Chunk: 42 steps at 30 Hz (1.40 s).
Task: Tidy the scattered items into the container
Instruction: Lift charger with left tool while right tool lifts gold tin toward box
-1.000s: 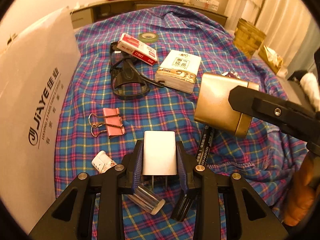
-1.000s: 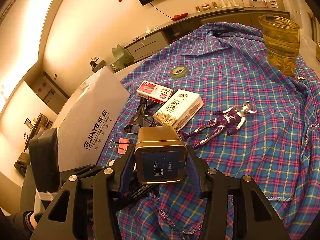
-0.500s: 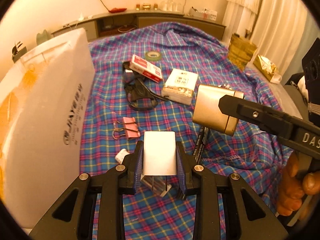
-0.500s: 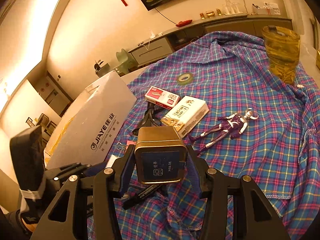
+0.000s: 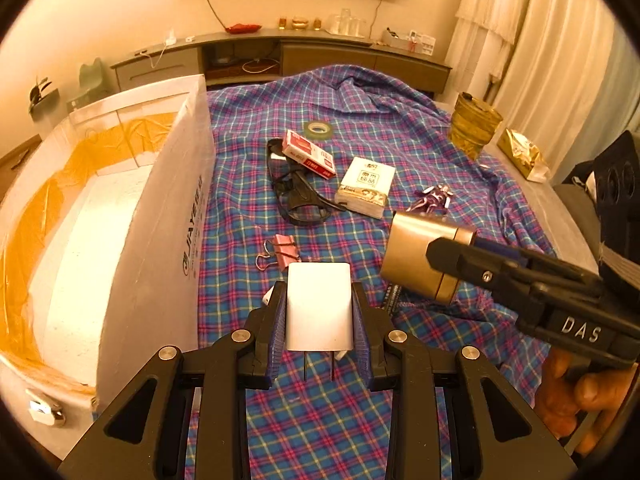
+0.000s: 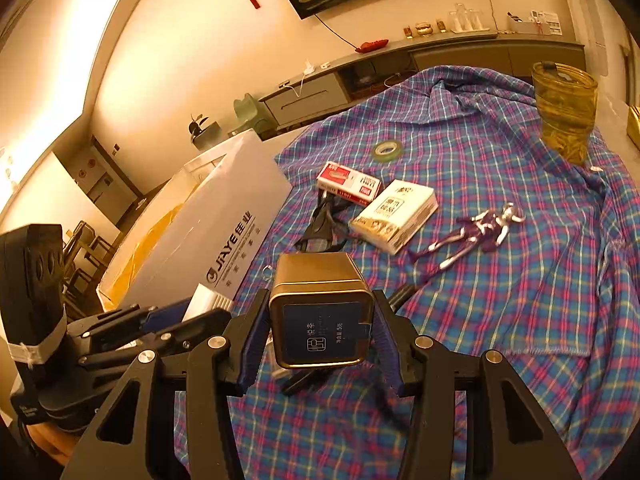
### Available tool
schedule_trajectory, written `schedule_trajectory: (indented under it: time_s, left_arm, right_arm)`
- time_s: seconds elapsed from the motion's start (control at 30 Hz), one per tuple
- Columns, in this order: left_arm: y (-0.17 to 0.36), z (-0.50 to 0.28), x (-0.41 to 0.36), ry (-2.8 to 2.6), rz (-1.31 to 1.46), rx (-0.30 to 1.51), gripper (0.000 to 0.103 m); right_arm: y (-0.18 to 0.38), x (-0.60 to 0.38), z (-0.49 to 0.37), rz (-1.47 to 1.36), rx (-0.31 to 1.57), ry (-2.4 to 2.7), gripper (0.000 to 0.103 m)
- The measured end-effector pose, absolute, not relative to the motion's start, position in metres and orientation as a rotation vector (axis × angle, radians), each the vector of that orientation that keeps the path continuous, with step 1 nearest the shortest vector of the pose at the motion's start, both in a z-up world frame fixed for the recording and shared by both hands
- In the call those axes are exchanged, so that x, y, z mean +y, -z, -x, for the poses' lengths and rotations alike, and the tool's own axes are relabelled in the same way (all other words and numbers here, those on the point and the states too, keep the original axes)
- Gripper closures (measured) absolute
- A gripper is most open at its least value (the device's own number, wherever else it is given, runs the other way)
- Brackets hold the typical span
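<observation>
My left gripper (image 5: pixel 319 312) is shut on a white plug charger (image 5: pixel 319 304), held above the plaid cloth, right of the open white box (image 5: pixel 160 216). My right gripper (image 6: pixel 320 336) is shut on a gold square tin (image 6: pixel 320 316), also raised; the tin shows in the left wrist view (image 5: pixel 420 262). The box (image 6: pixel 224 220) with an orange liner lies left of both. On the cloth lie a pink binder clip (image 5: pixel 284 252), black glasses (image 5: pixel 296 196), a red-white box (image 5: pixel 308 154), a tissue pack (image 5: pixel 366 186), a purple figure (image 6: pixel 476 236) and a tape roll (image 5: pixel 318 130).
A black marker (image 5: pixel 390 300) and a small white item (image 5: pixel 268 298) lie under the grippers. A gold jar (image 6: pixel 566 116) stands at the cloth's far right. A gold bag (image 5: pixel 522 154) lies off the cloth. A long cabinet (image 5: pixel 280 56) runs along the back wall.
Both grippers have risen and pulled back with their loads. The left view now looks into the open box on the left. The items on the cloth have not moved.
</observation>
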State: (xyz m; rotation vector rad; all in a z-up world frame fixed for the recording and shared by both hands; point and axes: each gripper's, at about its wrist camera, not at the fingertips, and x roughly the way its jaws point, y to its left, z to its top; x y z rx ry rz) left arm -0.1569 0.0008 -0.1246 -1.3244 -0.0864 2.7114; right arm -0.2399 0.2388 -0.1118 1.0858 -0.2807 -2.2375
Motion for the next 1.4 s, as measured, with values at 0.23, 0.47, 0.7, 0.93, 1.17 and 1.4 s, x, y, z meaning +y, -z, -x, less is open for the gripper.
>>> schedule_trajectory:
  time_s: [0.23, 0.47, 0.7, 0.93, 1.17, 1.4]
  left_arm:
    - [0.109, 0.144, -0.007, -2.723, 1.276, -0.130, 0.072]
    - [0.095, 0.133, -0.020, -2.742, 1.236, -0.176, 0.072]
    - [0.085, 0.124, -0.032, -2.753, 1.203, -0.210, 0.072]
    - [0.078, 0.120, -0.046, -2.760, 1.178, -0.241, 0.072]
    - [0.070, 0.117, -0.060, -2.770, 1.146, -0.266, 0.072]
    - [0.069, 0.117, -0.076, -2.777, 1.137, -0.302, 0.072]
  right_arm:
    - [0.093, 0.230, 0.225, -1.074, -0.232, 2.251, 0.053]
    - [0.073, 0.219, 0.213, -1.043, -0.190, 2.265, 0.053]
    - [0.064, 0.206, 0.202, -1.042, -0.158, 2.259, 0.053]
    - [0.051, 0.192, 0.196, -1.023, -0.116, 2.261, 0.053]
    - [0.040, 0.175, 0.191, -1.008, -0.065, 2.254, 0.053]
    - [0.032, 0.155, 0.187, -0.999, -0.016, 2.247, 0.053]
